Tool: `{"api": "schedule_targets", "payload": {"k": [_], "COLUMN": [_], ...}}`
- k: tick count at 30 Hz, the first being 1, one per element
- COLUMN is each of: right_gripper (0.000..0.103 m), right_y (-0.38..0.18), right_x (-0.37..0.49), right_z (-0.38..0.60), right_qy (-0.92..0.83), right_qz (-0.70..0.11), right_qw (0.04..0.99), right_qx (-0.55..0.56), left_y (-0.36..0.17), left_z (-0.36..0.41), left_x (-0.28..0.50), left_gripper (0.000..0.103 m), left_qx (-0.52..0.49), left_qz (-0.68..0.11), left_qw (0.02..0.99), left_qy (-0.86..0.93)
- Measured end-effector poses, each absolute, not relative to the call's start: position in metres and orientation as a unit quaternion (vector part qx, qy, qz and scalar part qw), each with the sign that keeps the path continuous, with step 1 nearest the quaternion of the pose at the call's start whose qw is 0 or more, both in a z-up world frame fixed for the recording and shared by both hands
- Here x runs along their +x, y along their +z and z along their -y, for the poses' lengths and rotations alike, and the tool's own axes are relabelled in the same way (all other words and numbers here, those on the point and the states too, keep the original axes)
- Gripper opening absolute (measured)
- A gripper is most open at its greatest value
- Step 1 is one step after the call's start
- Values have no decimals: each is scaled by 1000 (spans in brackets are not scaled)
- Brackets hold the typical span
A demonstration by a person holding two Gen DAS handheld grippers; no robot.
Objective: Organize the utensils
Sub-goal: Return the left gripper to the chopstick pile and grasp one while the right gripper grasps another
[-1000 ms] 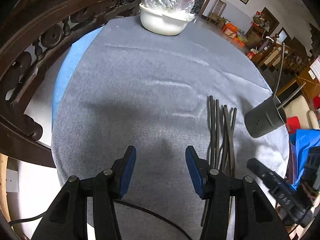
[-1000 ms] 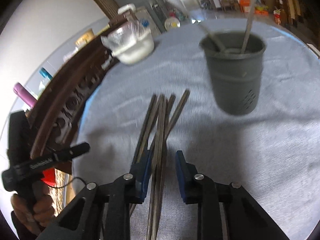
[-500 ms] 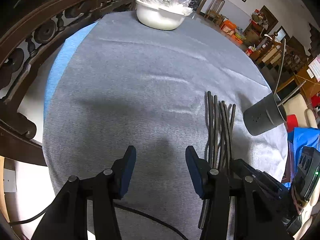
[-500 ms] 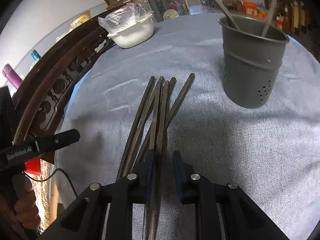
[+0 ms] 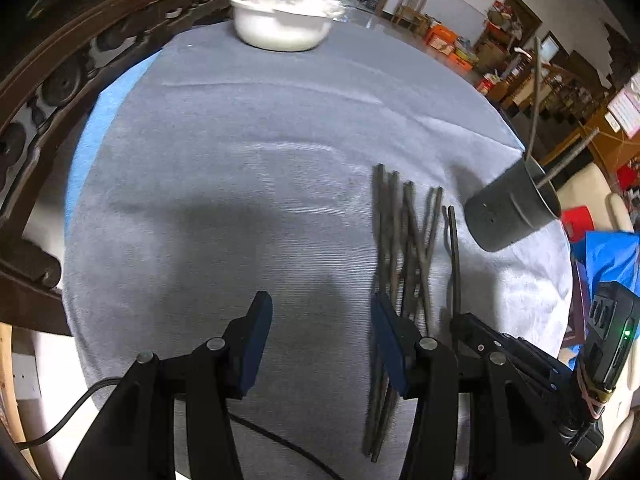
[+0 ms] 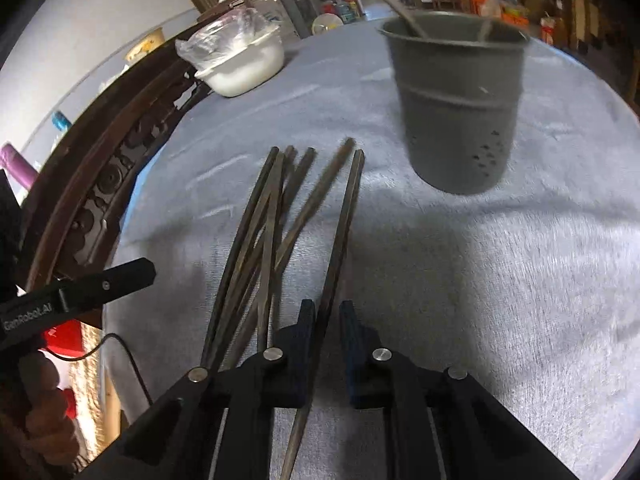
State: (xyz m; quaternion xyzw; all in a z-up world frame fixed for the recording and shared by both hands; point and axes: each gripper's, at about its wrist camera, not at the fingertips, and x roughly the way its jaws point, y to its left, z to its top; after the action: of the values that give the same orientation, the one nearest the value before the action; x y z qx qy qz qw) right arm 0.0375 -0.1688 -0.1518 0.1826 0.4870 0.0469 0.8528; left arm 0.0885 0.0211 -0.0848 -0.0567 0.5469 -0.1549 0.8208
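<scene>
The right gripper [image 6: 325, 320] tilts steeply down over the bench [image 6: 500, 280], its fingers [image 6: 306, 320] closing narrowly around one dark chopstick [image 6: 340, 232]. The remaining chopsticks [image 6: 260, 232] lie at its 11 o'clock and the grey holder [image 6: 456, 104] at 1 o'clock. The left gripper [image 5: 316, 328] hovers half-open, holding nothing.
</scene>
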Motion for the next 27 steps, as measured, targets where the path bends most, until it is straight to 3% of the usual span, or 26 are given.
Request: {"api": "schedule_targets", "payload": {"k": [17,24,27], "right_gripper": [15,15,15], "right_y": [-149,-139,-134], "right_x": [24,36,51], "right_z": [222,219,215], "right_qy": [56,44,31], "right_qz": [-452,-449,-451], "right_qw": [846,858,862], "right_qx": [277,245,232], "left_y": [-97,-110,-112], "left_z": [66,76,75], "left_x": [160,177,177], "left_gripper": [45,12,8], "left_qx": [-8,2,0], "left_qz": [-580,-596,-593], "left_qw": [791,781,781], "left_qy": [-193,-188,-195]}}
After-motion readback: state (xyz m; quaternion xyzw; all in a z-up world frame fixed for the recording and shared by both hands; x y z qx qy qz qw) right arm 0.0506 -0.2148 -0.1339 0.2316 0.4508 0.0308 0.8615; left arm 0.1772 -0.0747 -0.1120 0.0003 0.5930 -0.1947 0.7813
